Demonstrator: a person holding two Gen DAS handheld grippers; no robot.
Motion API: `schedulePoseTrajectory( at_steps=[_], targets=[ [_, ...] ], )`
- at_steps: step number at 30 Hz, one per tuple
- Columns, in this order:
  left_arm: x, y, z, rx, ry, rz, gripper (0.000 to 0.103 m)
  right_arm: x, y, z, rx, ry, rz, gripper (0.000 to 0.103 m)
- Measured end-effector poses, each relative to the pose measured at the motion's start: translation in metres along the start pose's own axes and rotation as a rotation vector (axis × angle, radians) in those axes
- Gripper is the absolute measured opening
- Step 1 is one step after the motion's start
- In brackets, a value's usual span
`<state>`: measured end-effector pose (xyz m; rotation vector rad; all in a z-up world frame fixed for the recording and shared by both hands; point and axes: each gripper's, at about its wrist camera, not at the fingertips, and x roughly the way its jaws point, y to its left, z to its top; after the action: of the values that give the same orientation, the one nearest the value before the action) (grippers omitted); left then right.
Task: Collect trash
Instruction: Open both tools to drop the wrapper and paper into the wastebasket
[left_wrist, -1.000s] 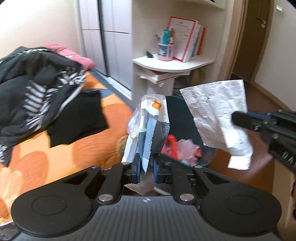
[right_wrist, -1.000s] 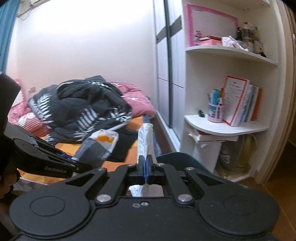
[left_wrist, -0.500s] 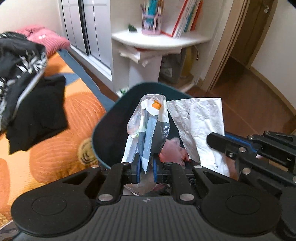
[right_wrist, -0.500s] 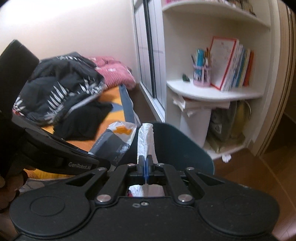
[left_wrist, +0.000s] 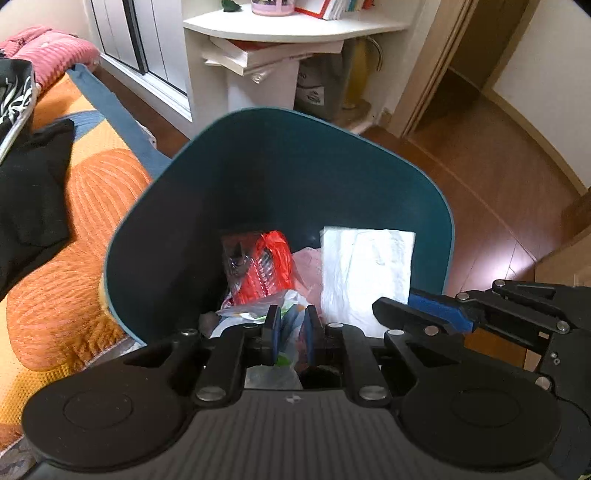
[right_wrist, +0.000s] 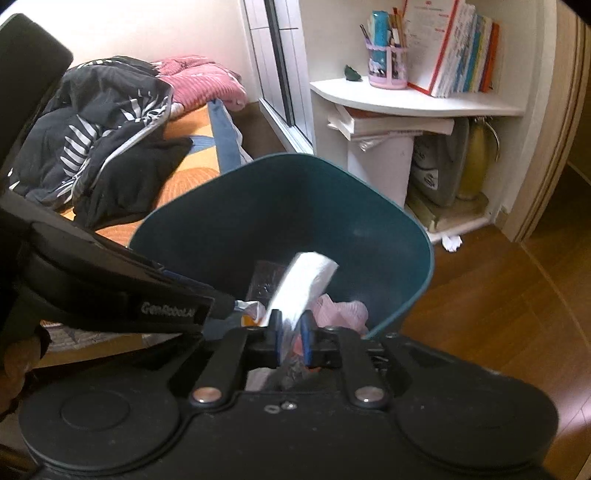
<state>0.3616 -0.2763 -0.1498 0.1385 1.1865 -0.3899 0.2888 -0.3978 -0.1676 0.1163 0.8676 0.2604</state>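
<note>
A dark teal trash bin (left_wrist: 417, 177) stands on the floor beside the bed; it also shows in the right wrist view (right_wrist: 417, 236). Inside lie a red wrapper (left_wrist: 266, 262) and a pink bag (right_wrist: 340, 310). My left gripper (left_wrist: 290, 334) hangs over the bin's near rim, jaws slightly apart, with the clear plastic bag (left_wrist: 273, 373) loose between them. My right gripper (right_wrist: 290, 338) is slightly open; the white wrapper (right_wrist: 303, 288) leans out from between its jaws into the bin, and also shows in the left wrist view (left_wrist: 365, 273).
An orange bed (left_wrist: 74, 229) with dark clothes (right_wrist: 99, 147) lies to the left. A white corner shelf (right_wrist: 413, 103) with books and a pen cup stands behind the bin. A small white scrap (right_wrist: 452, 242) lies on the wooden floor (left_wrist: 498, 206) at the right.
Both grippers have moved down over the bin. Their jaws have parted. The plastic bag has dropped low between the left jaws, and the white wrapper tips into the bin.
</note>
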Motion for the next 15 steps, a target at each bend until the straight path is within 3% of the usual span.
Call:
schedulePoseTrajectory(
  at_steps=[5,8,9,12,15],
  targets=[
    [-0.003,0.005,0.003,-0.050,0.006,-0.036,0.018,-0.010,-0.002,-0.001,0.005,-0.015,0.004,0.024],
    [-0.011,0.005,0.003,-0.056,-0.012,-0.037,0.028,-0.018,-0.002,-0.001,0.002,-0.022,0.006,0.024],
    [-0.015,0.004,0.002,-0.056,-0.024,-0.043,0.033,-0.021,-0.002,0.000,0.004,-0.025,0.007,0.024],
    [-0.027,0.003,0.001,-0.060,-0.063,-0.058,0.066,-0.032,-0.005,-0.001,0.014,-0.035,0.013,0.025],
    [-0.042,0.000,-0.001,-0.062,-0.108,-0.049,0.071,-0.044,-0.007,-0.001,0.026,-0.049,0.019,0.028]
  ],
)
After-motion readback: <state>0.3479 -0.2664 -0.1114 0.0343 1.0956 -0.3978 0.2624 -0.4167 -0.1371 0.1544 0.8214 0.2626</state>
